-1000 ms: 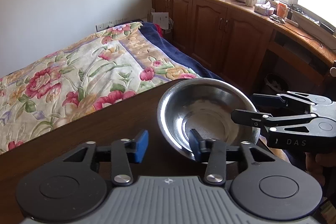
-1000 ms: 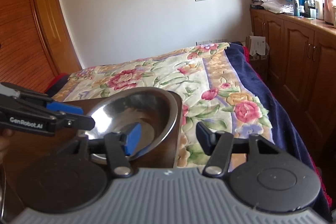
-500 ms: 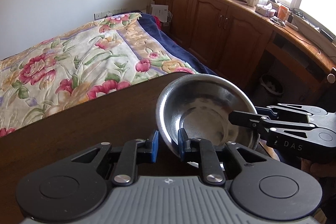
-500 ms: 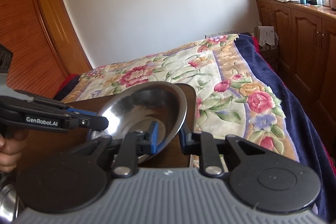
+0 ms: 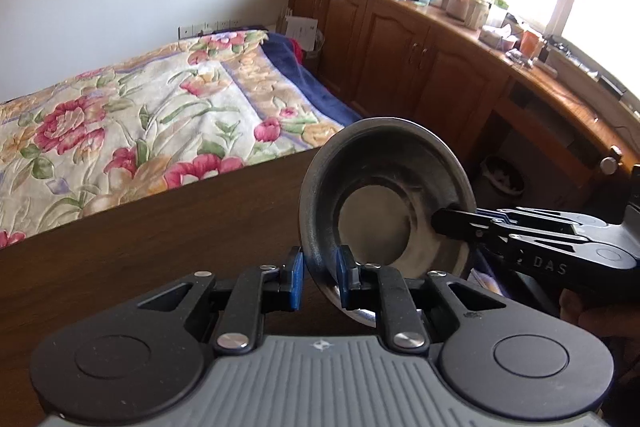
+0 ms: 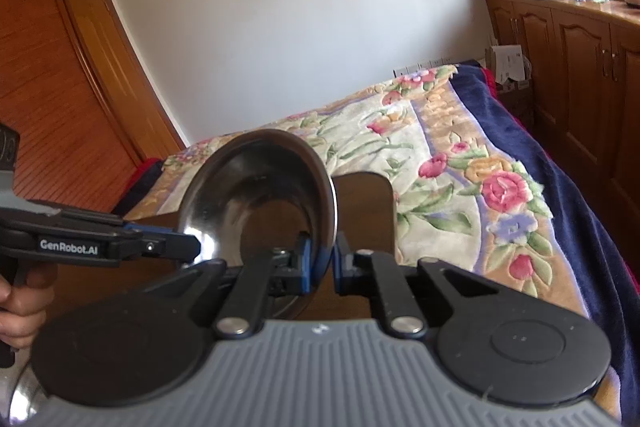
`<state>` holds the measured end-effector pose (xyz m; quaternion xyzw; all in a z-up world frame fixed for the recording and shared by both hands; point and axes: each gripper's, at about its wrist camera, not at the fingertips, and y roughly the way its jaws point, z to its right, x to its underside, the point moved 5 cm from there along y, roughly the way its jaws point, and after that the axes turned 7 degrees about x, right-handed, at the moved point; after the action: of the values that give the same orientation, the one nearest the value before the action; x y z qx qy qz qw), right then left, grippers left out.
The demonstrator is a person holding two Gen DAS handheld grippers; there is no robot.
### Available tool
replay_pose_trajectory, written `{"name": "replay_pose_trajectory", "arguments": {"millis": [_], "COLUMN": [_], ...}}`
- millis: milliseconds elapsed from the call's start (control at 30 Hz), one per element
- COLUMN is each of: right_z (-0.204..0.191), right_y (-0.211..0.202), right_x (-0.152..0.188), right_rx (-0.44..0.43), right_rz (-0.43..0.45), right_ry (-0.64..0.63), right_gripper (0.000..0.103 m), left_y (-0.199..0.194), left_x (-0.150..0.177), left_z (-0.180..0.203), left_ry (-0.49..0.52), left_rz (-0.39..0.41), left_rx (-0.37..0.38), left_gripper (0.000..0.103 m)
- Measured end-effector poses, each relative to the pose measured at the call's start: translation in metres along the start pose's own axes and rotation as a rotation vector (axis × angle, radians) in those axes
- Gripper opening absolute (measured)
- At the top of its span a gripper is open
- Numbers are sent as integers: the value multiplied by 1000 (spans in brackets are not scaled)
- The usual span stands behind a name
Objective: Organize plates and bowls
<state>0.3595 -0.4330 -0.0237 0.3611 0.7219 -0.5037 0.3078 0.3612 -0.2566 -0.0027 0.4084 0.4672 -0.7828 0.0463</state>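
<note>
Now both my tongs, left and right, are clenched on opposite rims of the steel bowl, tilted above the surface; I'd level it, moving both together.

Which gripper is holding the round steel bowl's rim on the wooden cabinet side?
The right gripper: it clamps the tilted round steel bowl's rim from the wooden cabinets' side, while the left gripper pinches the rim's lower edge instead.
</note>
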Motion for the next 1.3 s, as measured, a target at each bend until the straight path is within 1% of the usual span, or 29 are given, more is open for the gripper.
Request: {"name": "replay_pose_trajectory", "arguments": {"millis": [333,767,1000,1300], "right_z": [-30,-72,-92,-111], "right_y": [-29,-58,-66,-68], "right_x": [-10,-11,2,21], "right_rx": [-10,-42,-52,-56], "right_rz": [44,83,84,53], "right_ry": [-43,-99,-126,-146], "right_gripper": [13,13,13,12], "left_y": [-58,-127,-147,-157], "left_x": [1,21,41,71], "left_z": [9,4,-2,-12], "left_ry": [19,31,28,-5], "left_rz": [80,174,195,186], "left_rx": [11,34,28,27], "left_gripper": [18,18,18,18]}}
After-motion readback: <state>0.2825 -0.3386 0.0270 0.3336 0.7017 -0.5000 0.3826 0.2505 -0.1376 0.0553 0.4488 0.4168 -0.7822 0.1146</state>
